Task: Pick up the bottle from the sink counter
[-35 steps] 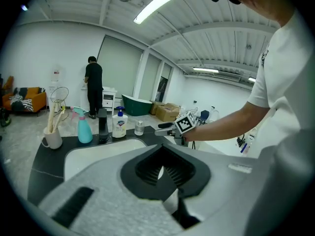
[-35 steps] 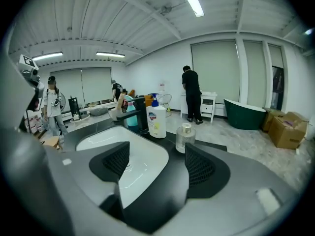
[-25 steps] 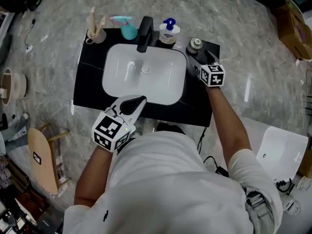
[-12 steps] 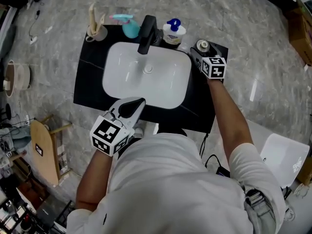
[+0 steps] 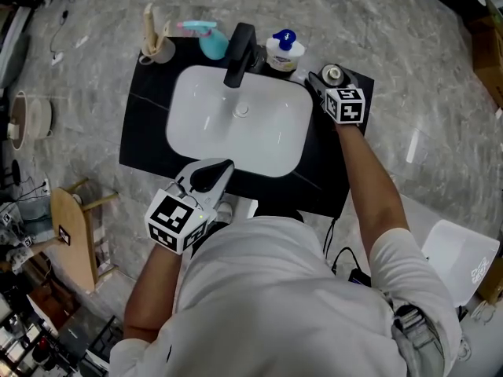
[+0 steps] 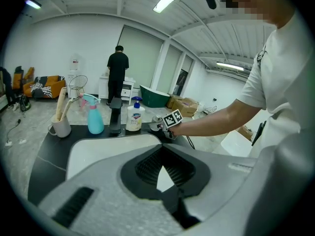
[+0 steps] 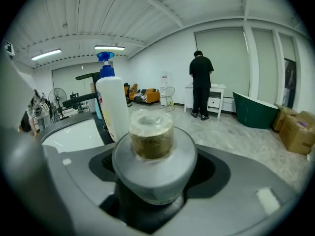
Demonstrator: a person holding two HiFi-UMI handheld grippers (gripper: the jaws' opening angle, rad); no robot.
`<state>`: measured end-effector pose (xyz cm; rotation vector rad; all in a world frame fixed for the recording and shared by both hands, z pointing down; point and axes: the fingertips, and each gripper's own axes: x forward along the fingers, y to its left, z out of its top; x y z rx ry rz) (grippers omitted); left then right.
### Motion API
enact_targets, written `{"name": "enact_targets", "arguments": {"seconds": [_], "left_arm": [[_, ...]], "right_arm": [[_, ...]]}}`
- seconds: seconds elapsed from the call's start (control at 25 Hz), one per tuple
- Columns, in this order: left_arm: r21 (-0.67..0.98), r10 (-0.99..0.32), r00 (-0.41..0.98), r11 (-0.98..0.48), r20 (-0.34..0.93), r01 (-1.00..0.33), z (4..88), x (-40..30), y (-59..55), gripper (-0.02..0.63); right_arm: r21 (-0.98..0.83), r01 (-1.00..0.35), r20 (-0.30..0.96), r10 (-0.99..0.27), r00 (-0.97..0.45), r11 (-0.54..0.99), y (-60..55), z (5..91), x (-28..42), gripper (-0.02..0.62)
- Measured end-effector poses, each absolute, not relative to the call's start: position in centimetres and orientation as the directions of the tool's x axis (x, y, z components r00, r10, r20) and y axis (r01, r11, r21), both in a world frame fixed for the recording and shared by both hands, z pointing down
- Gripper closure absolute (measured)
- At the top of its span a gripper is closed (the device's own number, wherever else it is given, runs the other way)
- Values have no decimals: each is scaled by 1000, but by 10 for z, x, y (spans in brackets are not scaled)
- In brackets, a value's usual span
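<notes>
The bottle [image 5: 334, 75] is a short grey one with a gold cap, standing at the back right corner of the black sink counter [image 5: 145, 144]. My right gripper [image 5: 324, 86] reaches over that corner. In the right gripper view the bottle [image 7: 152, 151] fills the space between the jaws of the right gripper [image 7: 155, 186], which are closing around it with dark pad still showing on either side. My left gripper [image 5: 218, 167] hangs over the counter's front edge, shut and empty. In its own view the left gripper [image 6: 167, 176] points across the basin.
A white basin [image 5: 236, 124] fills the counter's middle, with a black faucet [image 5: 238, 53] behind it. A white pump soap bottle [image 5: 284, 51] stands just left of the grey bottle. A blue spray bottle [image 5: 208, 44] and a cup of brushes [image 5: 155, 45] stand at the back left. A person [image 7: 202, 85] stands far off.
My right gripper has moved forward along the counter's right side, closing in on the bottle until it sits between the jaws. The left gripper has stayed put.
</notes>
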<state>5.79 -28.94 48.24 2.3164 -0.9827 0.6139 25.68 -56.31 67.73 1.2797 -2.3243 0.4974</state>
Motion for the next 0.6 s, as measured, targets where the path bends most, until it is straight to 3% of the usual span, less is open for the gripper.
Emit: {"name": "enact_targets", "arguments": {"seconds": [0.6], "left_arm": [[300, -525, 618, -568, 585, -766, 482, 51, -280, 600]], "right_arm": [[-76, -851, 545, -693, -472, 520, -560, 676, 259, 236]]}}
